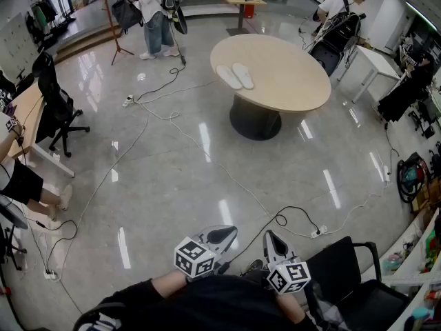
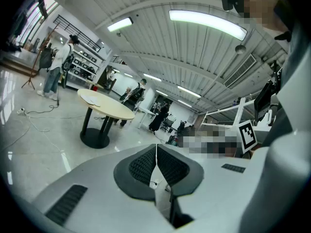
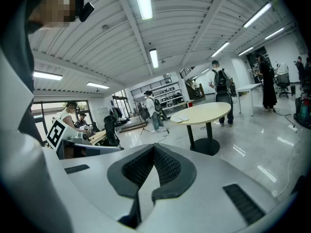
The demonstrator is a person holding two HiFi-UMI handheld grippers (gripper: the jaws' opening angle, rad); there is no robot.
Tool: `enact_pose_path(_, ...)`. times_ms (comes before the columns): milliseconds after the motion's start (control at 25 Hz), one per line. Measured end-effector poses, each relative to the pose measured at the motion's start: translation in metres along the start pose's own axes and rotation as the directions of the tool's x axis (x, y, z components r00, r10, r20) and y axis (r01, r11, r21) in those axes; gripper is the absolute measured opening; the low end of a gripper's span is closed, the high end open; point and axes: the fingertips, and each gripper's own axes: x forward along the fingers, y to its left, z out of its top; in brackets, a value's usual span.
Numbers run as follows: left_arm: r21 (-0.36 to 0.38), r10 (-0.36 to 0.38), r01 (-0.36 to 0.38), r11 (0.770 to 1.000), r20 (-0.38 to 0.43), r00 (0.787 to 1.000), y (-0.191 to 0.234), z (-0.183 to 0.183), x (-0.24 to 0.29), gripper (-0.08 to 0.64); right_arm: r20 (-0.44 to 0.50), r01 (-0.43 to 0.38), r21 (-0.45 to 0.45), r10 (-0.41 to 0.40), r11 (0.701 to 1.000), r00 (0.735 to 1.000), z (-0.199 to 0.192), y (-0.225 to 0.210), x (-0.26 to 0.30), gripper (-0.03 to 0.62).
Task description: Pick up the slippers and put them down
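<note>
Head view, looking steeply down: my left gripper and my right gripper sit side by side at the lower edge, close to the body. Both are well apart from the round table, which stands on a dark pedestal across the glossy floor. In each gripper view I read the two dark ribbed pads pressed together with nothing between them, so both grippers are clenched and empty. The pair of white slippers lies flat on the tabletop, side by side, on the left part of the top as the head view shows it; I cannot tell whether the two touch. White cables trail over the floor between me and the table, and a power strip lies near the right gripper. A black chair stands just to the right of that gripper. Two people stand beyond the table, one at its left and one at its right
</note>
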Motion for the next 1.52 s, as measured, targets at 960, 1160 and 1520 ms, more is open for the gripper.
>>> enact_pose_path(960,0.003,0.351,-0.354,0.935,0.105,0.93,-0.051,0.038,0.15,0.023,0.051,-0.312,-0.104,0.318,0.944,0.947,0.077,-0.162,-0.002,0.006)
enact_pose_path(1160,0.0,0.395,-0.398,0.917,0.119,0.911,-0.051,0.047,0.173,0.023,0.043,-0.332,-0.072,0.335,0.941,0.941,0.081,-0.186,0.003,0.006)
enact_pose_path(1520,-0.091,0.425,-0.418,0.904,0.066,0.903,0.017,0.056,0.197,0.023,-0.019,-0.287,-0.072,0.287,0.955,0.958,0.081,-0.212,0.066,0.006)
